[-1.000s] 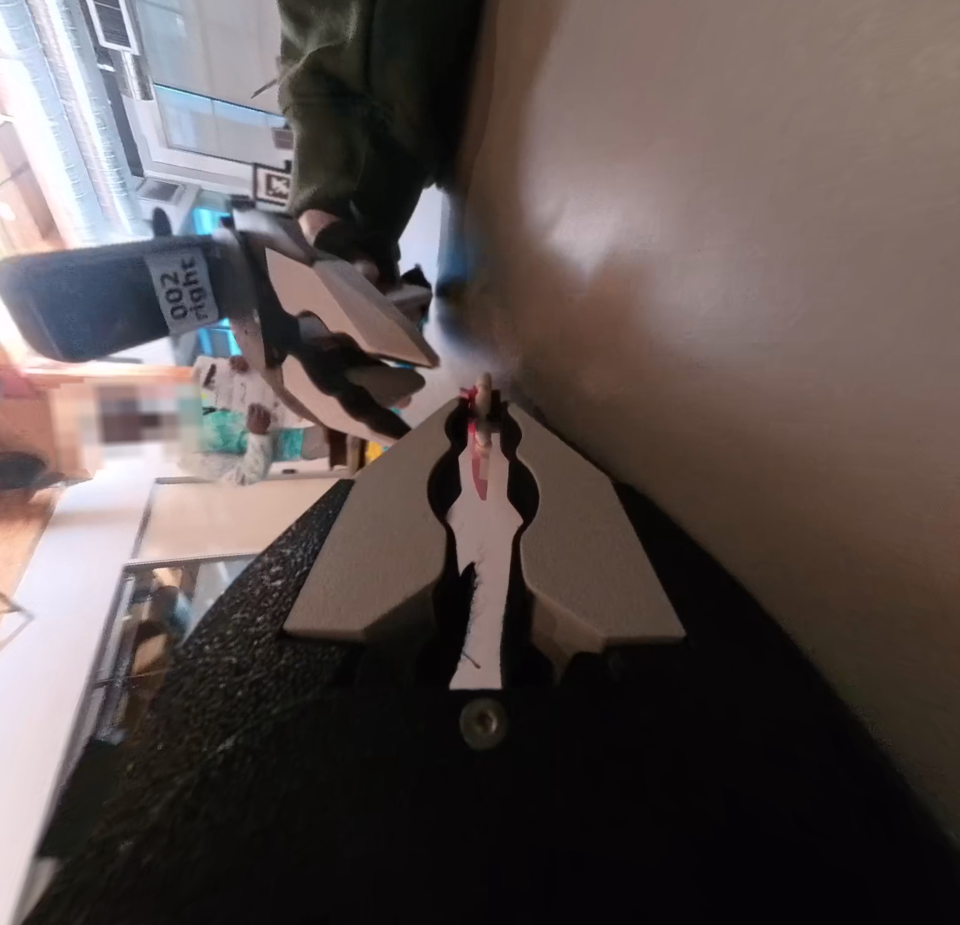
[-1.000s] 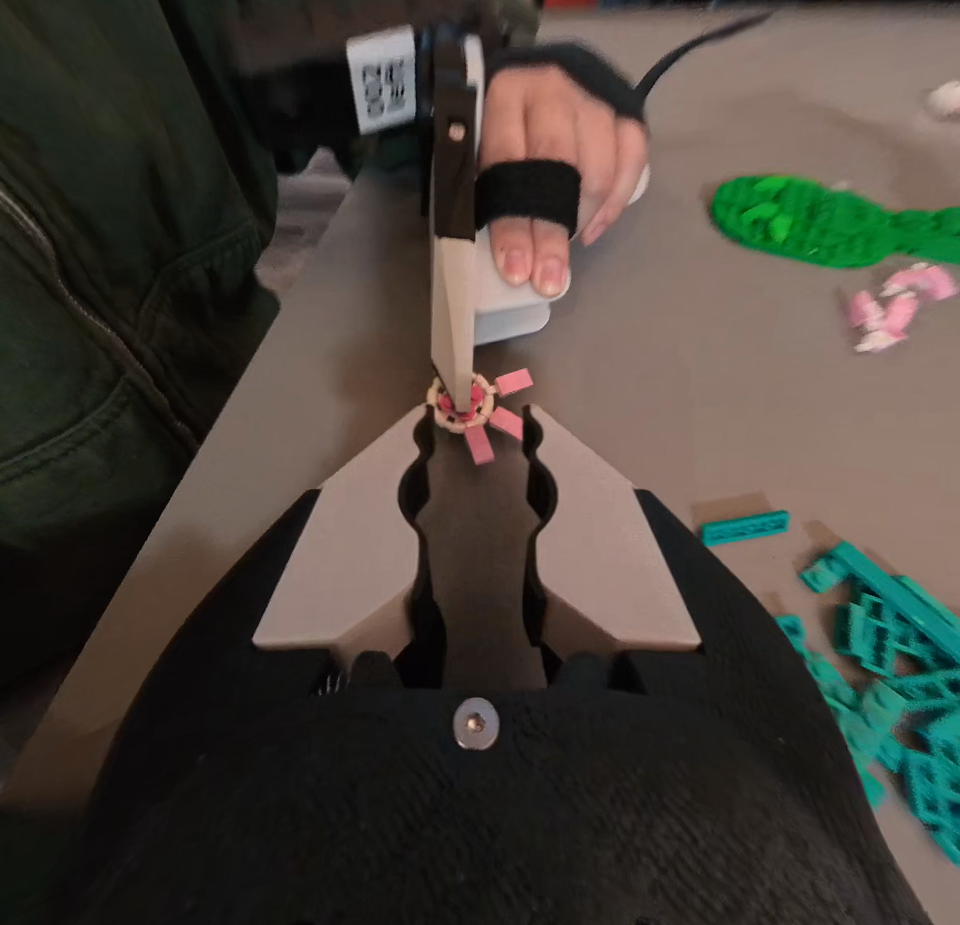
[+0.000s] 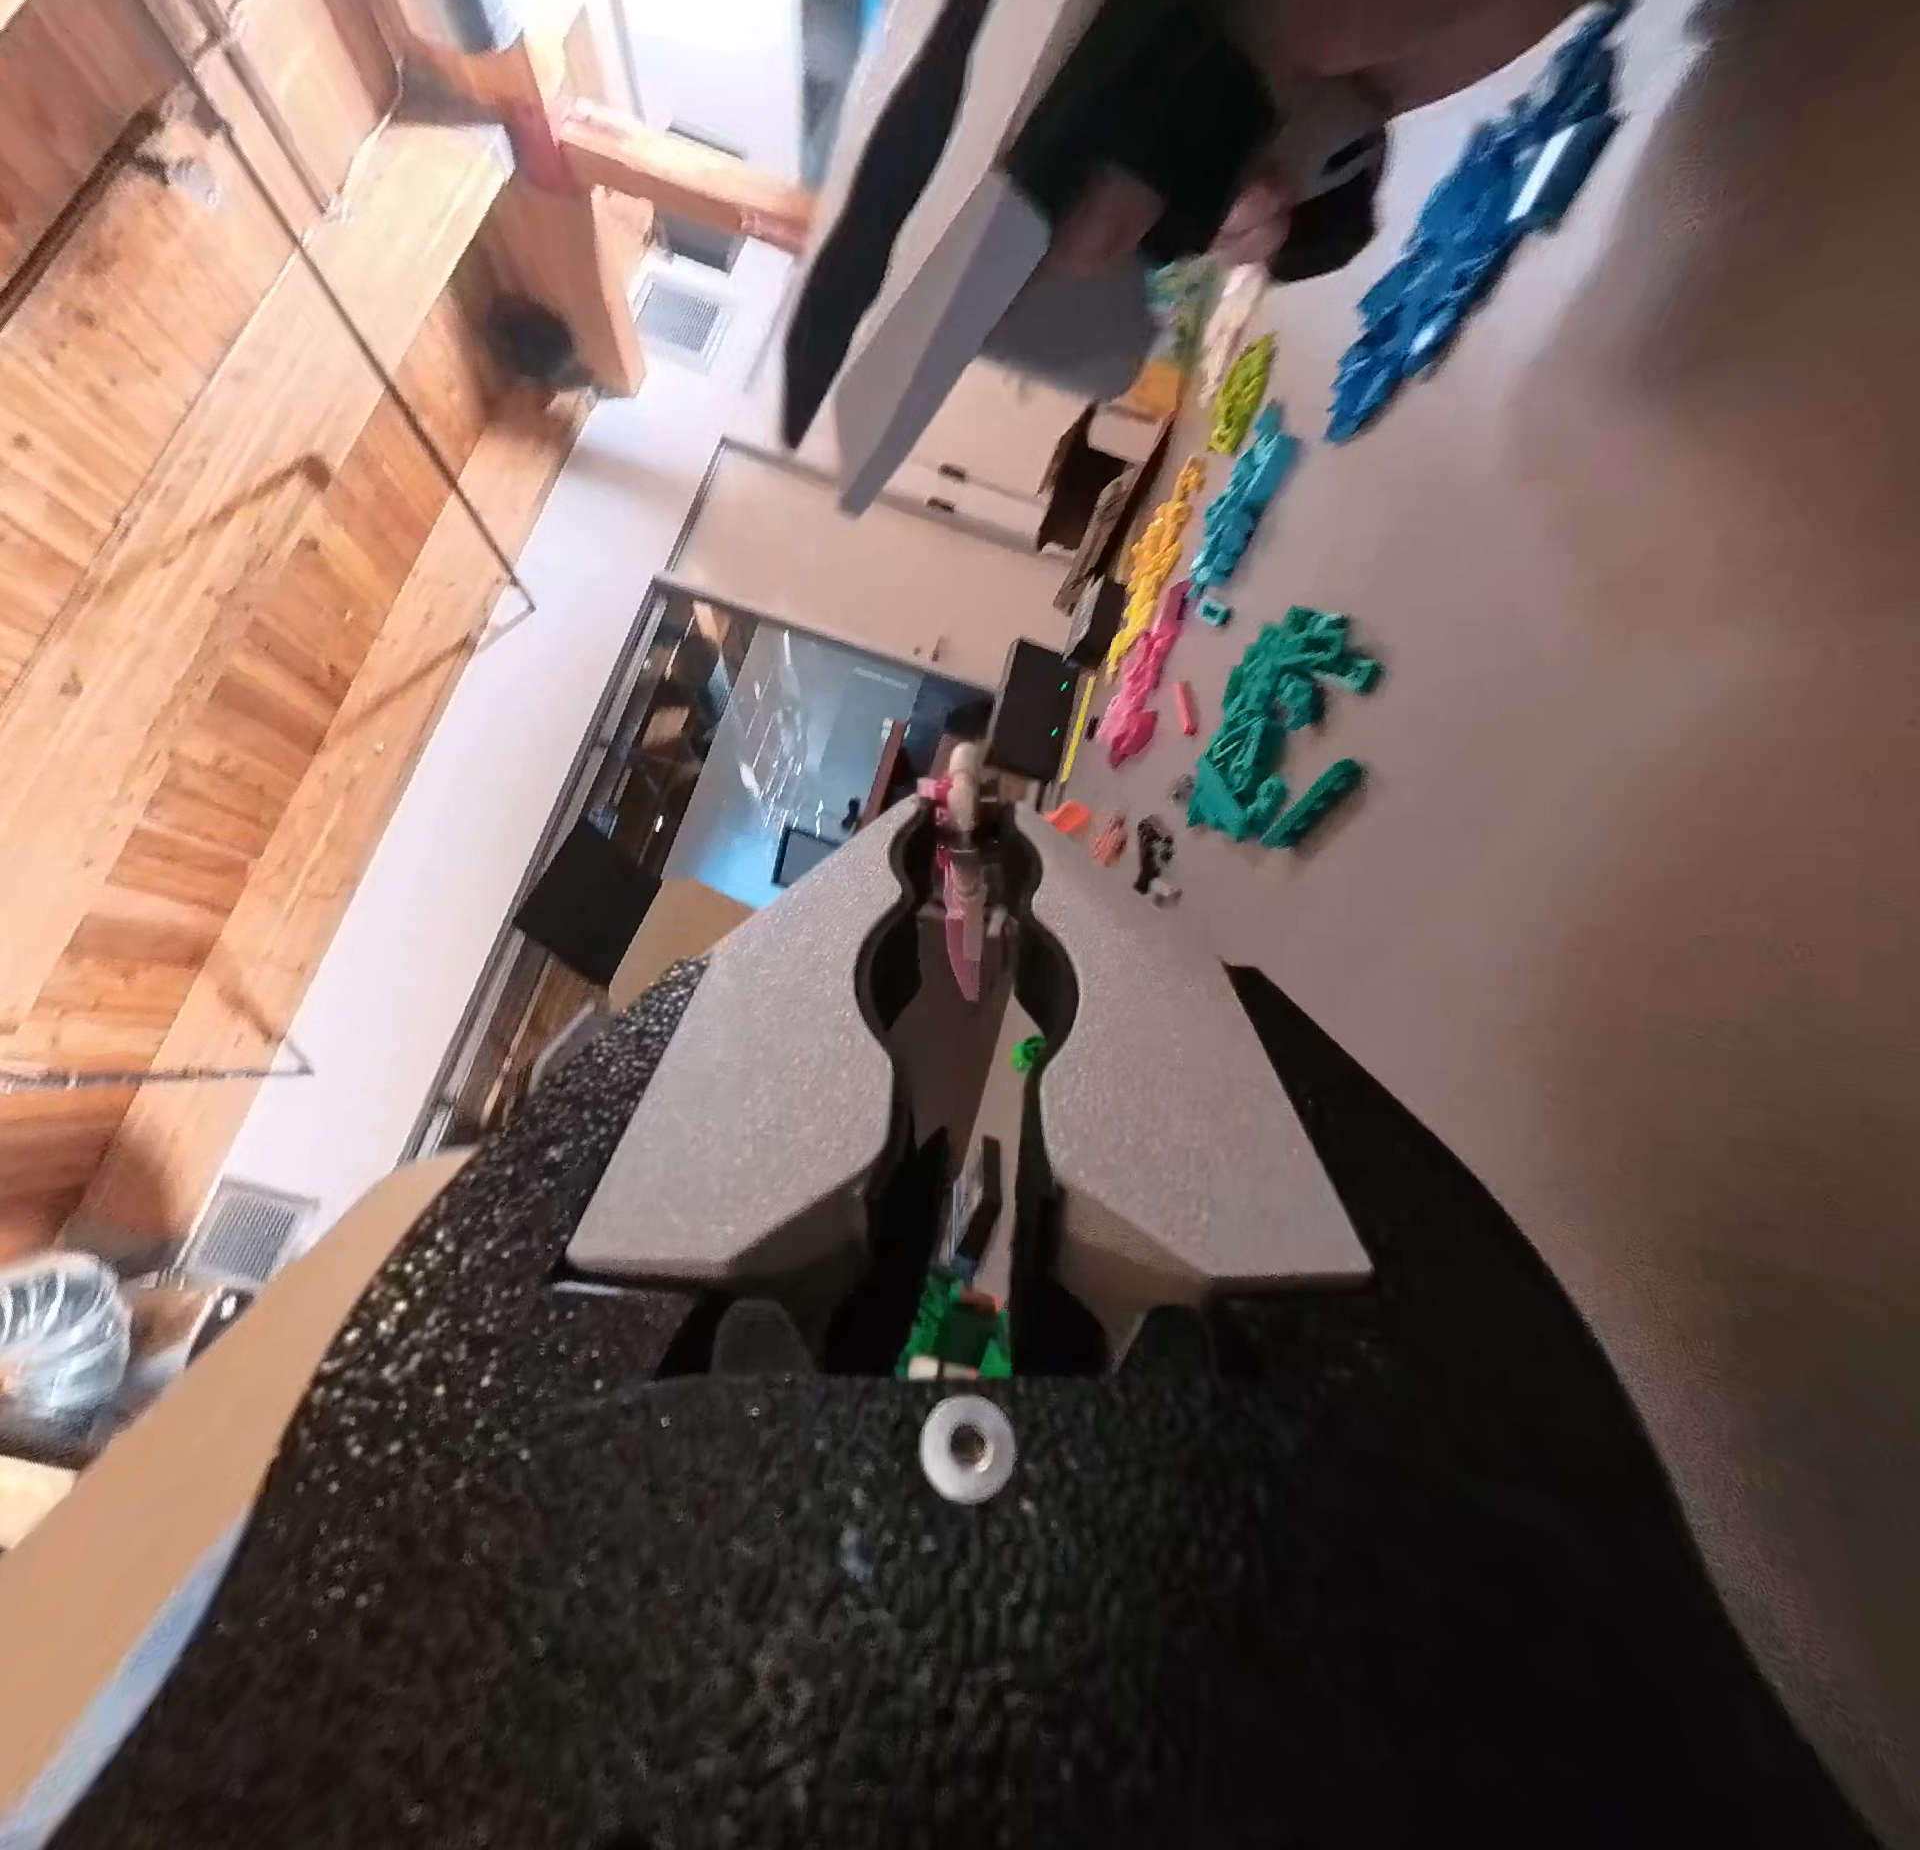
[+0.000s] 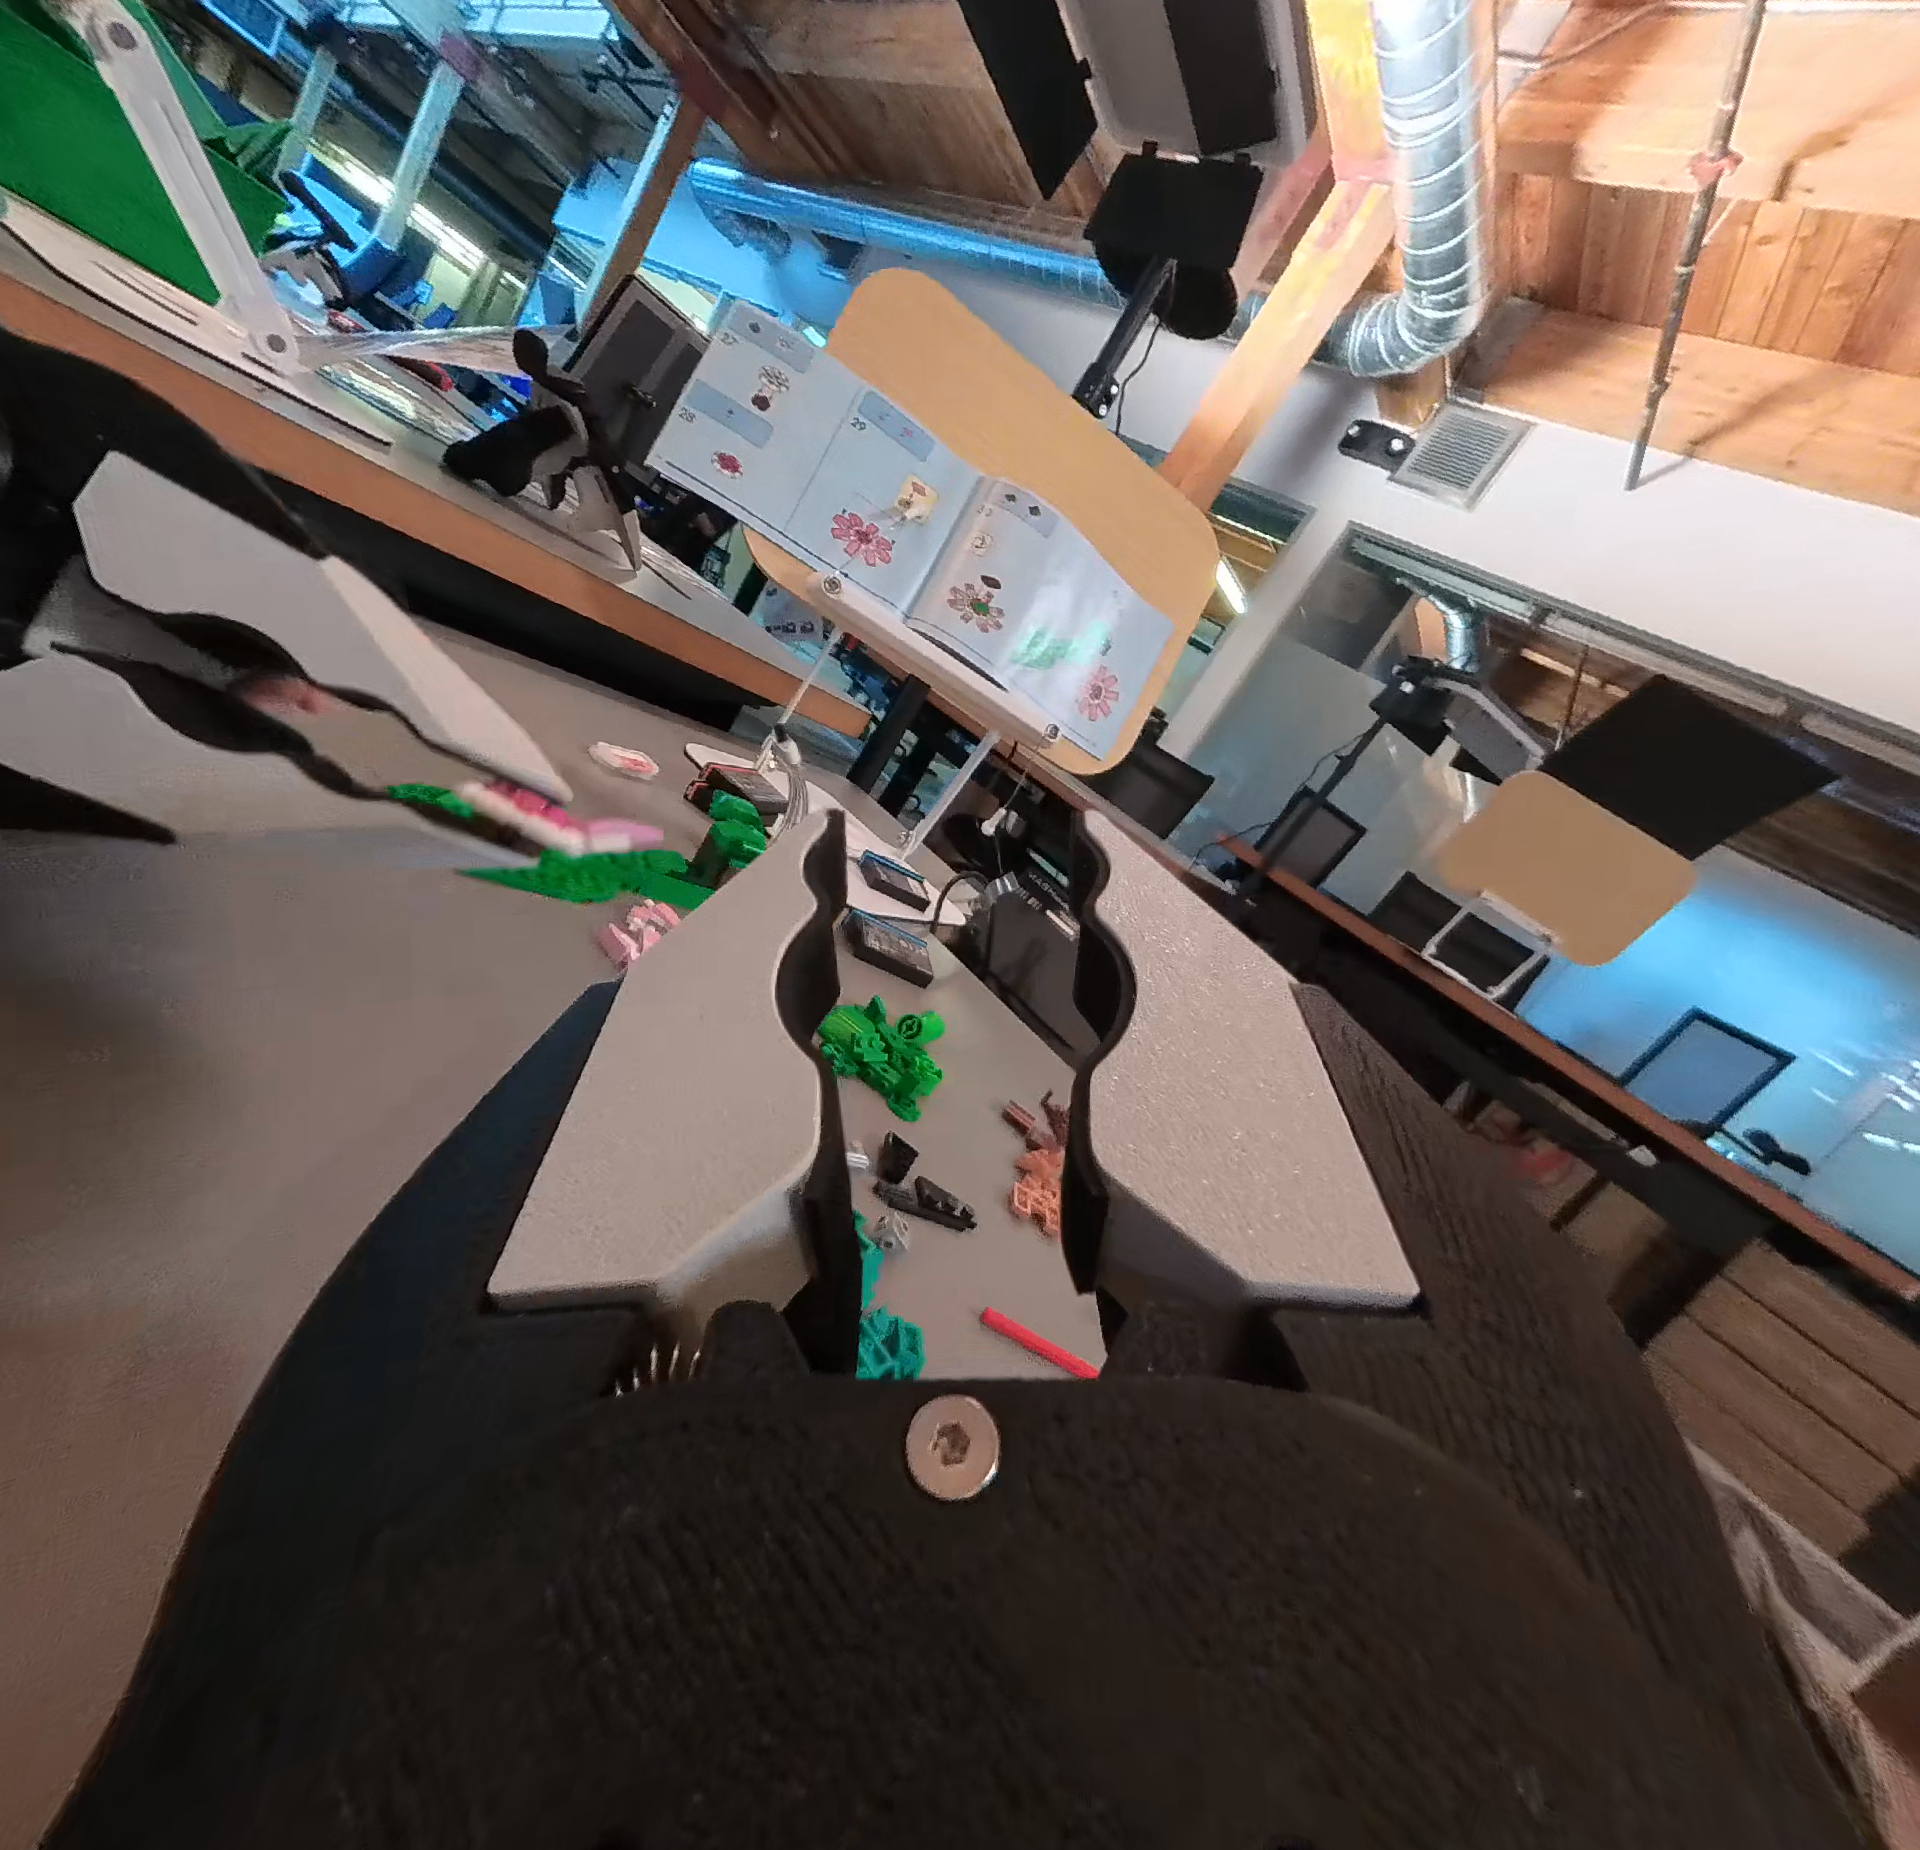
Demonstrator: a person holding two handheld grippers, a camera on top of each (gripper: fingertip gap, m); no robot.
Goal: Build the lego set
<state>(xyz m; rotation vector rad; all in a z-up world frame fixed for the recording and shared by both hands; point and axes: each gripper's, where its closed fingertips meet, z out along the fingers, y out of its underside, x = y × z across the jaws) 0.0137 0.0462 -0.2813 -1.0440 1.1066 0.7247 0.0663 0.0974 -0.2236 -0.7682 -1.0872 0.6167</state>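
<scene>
My left gripper (image 3: pixel 961 813) is clamped on the pink flower piece (image 3: pixel 958 870), lifted above the grey table (image 3: pixel 1558 761). My right gripper (image 4: pixel 951 834) is parted, holding nothing, above that table.

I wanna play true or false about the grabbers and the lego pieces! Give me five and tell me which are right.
1. The left gripper is pinching a pink flower piece. True.
2. The right gripper is holding a green brick. False: it is open, with nothing between its fingers.
3. An instruction booklet stands open on a stand. True.
4. All the lego on the table is mixed in one heap. False: the piles are sorted by colour, like the teal pile and the blue pile.
5. A red stick lies on the table. True.
</scene>
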